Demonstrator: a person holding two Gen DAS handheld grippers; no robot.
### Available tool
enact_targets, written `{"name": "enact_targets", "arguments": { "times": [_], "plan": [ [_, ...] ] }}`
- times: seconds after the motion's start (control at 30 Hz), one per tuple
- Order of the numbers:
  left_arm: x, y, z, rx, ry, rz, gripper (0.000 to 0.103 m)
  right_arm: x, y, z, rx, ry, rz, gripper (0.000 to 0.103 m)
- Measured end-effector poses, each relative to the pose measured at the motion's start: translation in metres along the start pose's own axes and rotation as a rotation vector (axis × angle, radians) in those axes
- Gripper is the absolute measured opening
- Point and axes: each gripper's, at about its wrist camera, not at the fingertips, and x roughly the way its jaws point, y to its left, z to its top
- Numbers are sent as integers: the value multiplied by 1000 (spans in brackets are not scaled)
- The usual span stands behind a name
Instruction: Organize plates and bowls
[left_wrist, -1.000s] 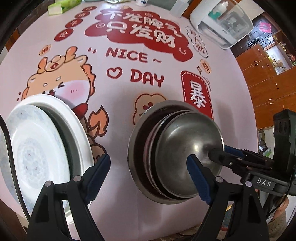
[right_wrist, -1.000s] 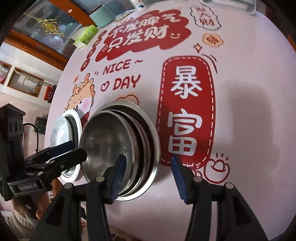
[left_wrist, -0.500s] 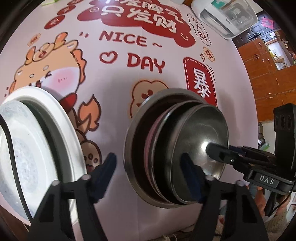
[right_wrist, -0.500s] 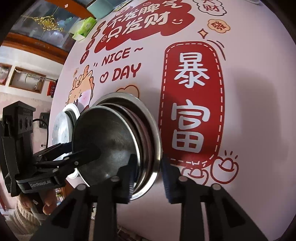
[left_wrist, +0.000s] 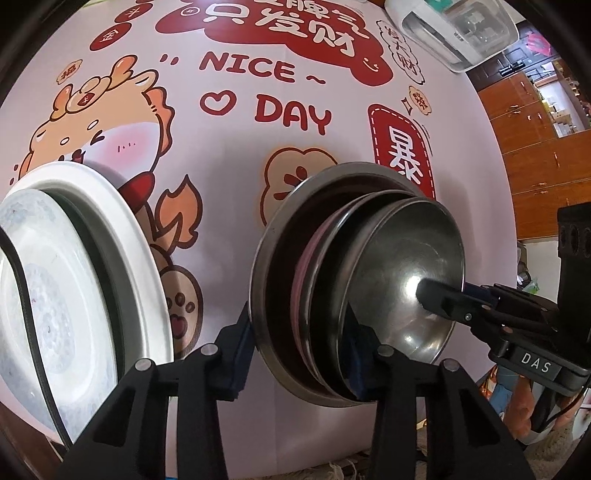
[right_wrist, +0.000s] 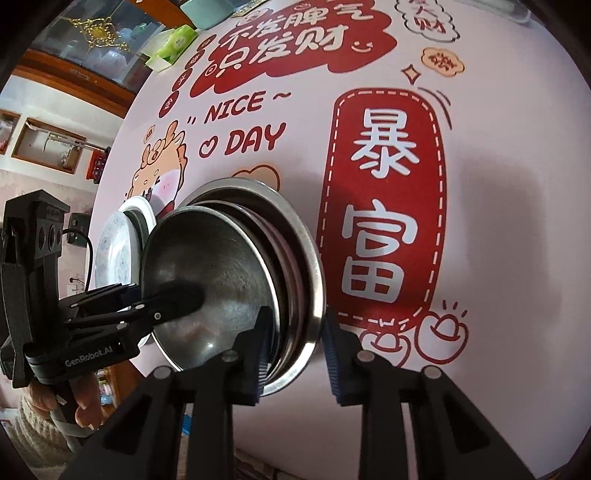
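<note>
A stack of nested steel bowls (left_wrist: 402, 269) sits in a wide steel basin (left_wrist: 266, 254) on the printed tablecloth. My left gripper (left_wrist: 299, 354) straddles the near rim of the stack, one finger outside the basin and one inside, closed on the rim. My right gripper (right_wrist: 293, 350) clamps the opposite rim of the same stack (right_wrist: 225, 273), one finger inside and one outside. A stack of white plates (left_wrist: 55, 280) stands to the left, also visible in the right wrist view (right_wrist: 118, 243).
A white appliance with a clear lid (left_wrist: 458, 26) stands at the table's far right. A green tissue box (right_wrist: 171, 46) lies at the far left. The table's near edge runs just under both grippers. Wooden cabinets (left_wrist: 535, 155) stand to the right.
Both grippers moved in from either side and narrowed from wide open onto the rims of the steel bowl stack.
</note>
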Motion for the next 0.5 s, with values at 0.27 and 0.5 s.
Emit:
{"name": "enact_targets", "arguments": {
  "times": [0.27,0.5],
  "plan": [
    [-24,-14,-7,26,-62,30,40,-17,5,-7,-22,-33,-8,26],
    [-55,-22,-29,24,-133,37,40,-42,19,-21,-61,-78,0,26]
  ]
}}
